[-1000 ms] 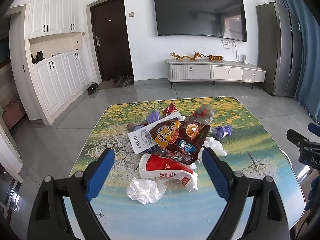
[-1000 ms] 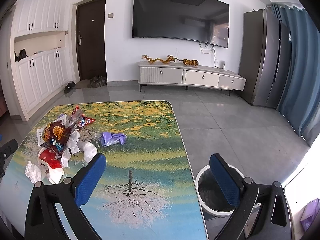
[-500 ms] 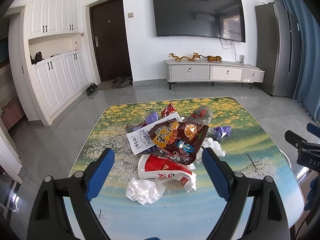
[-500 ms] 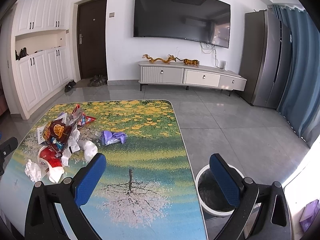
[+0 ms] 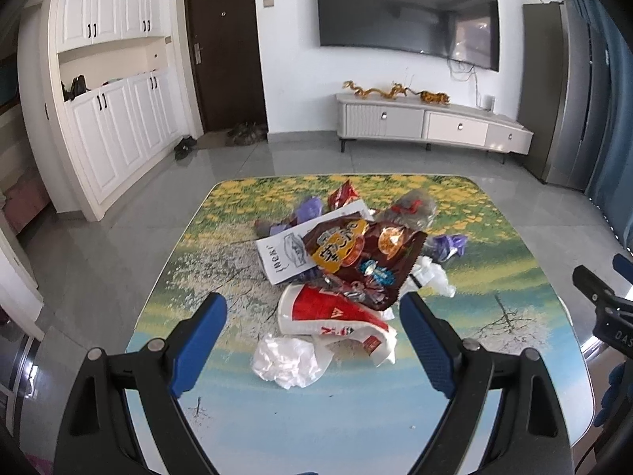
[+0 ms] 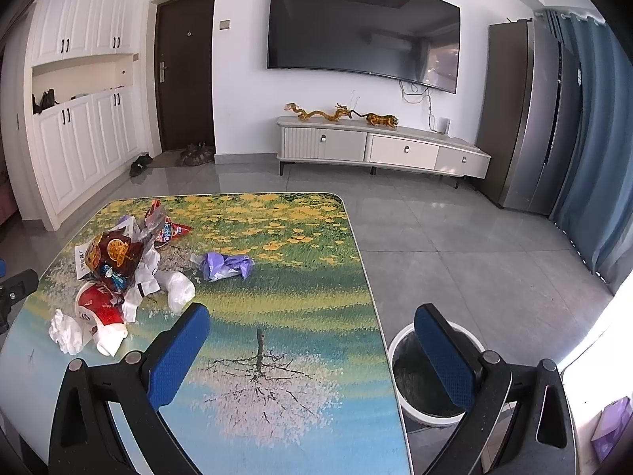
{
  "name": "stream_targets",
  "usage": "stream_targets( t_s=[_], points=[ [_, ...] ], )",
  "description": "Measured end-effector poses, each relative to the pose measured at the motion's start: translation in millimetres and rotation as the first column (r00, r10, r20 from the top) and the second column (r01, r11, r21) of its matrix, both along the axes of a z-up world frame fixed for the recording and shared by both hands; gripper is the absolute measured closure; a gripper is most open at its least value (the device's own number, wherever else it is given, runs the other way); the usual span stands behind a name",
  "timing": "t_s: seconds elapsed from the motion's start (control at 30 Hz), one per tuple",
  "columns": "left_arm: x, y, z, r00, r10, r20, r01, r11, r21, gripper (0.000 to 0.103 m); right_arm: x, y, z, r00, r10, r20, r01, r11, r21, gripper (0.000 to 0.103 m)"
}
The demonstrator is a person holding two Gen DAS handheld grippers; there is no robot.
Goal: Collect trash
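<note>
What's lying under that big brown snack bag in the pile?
Under the brown snack bag: a white printed paper pokes out left, a red-and-white paper cup lies below its near edge. Whatever sits beneath the bag's middle is covered.

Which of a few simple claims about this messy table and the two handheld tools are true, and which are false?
1. Both tools are open and hold nothing. True: left tool, right tool.
2. The white bin stands on the table. False: it stands on the floor beside the table.
3. The purple bag lies apart from the main pile. True.
4. The red paper cup stands upright. False: it lies on its side.
5. The crumpled tissue is the piece nearest the left tool. True.
</note>
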State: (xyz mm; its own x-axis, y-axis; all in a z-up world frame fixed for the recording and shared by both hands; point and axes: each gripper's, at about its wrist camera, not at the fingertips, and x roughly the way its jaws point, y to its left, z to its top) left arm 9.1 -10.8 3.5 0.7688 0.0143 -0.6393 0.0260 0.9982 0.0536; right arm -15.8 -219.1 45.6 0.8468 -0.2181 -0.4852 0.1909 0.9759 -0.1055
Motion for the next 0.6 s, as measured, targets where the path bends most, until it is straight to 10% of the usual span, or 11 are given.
stream_targets(
  t_s=[0.6],
  points=[
    [5.0, 3.1, -4.7, 0.999, 0.046, -0.028, -0.044, 0.998, 0.044, 0.014, 4.0, 1.6, -4.8, 1.0, 0.013, -0.029, -0.013, 1.0, -0.001, 0.0]
  ],
)
